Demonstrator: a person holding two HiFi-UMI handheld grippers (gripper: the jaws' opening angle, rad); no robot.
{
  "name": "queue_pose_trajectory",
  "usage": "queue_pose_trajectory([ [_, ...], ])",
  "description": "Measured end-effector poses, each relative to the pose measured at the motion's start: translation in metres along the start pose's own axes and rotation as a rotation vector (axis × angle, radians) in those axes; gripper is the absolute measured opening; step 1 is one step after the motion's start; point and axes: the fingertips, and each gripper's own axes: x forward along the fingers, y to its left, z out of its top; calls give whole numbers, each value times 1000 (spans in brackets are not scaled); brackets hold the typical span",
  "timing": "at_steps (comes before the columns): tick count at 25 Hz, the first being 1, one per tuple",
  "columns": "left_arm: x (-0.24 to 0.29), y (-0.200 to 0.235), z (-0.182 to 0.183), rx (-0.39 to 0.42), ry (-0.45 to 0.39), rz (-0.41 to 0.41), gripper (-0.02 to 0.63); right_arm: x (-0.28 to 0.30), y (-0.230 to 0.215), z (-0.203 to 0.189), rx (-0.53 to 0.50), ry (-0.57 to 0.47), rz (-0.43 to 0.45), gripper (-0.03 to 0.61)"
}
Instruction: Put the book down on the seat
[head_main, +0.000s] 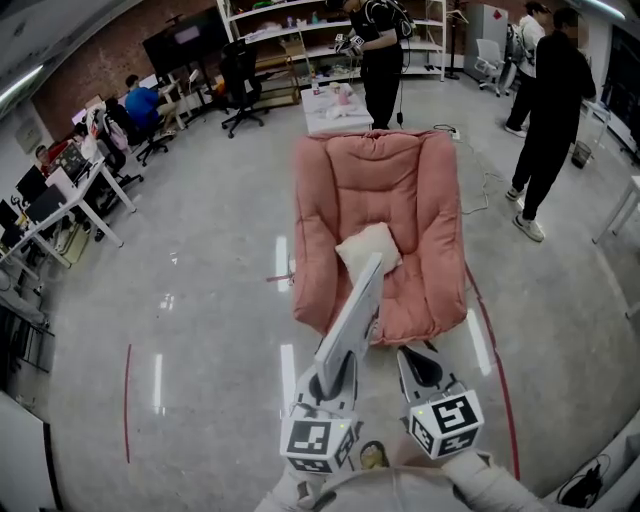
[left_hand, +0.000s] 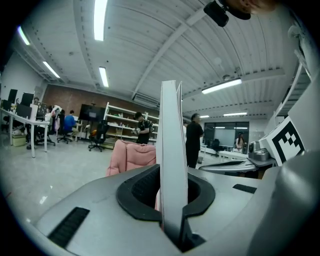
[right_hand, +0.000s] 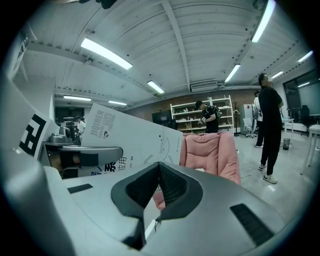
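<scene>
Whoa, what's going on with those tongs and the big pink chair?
A person has tongs in each hand. The left tongs are pinching a thin white book and holding it up on its edge, near the pink seat. It isn't down on the seat yet. The right tongs are shut with nothing in them. A small cream pillow lies on the seat.

The left gripper (head_main: 335, 375) grips a book (head_main: 355, 315) that reaches over the front edge of the pink seat (head_main: 400, 180), toward a white cushion (head_main: 368, 247); the right gripper (head_main: 420, 365) is just beside it.

Bright ceiling strip lights (left_hand: 100, 20), glare on floor (head_main: 158, 382), fisheye-warped edges
</scene>
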Motion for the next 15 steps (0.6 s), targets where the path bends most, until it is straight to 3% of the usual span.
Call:
queue_pose_trajectory([
  [15, 122, 31, -38, -61, 110, -11, 49, 91, -87, -20, 50, 100, -26, 6],
])
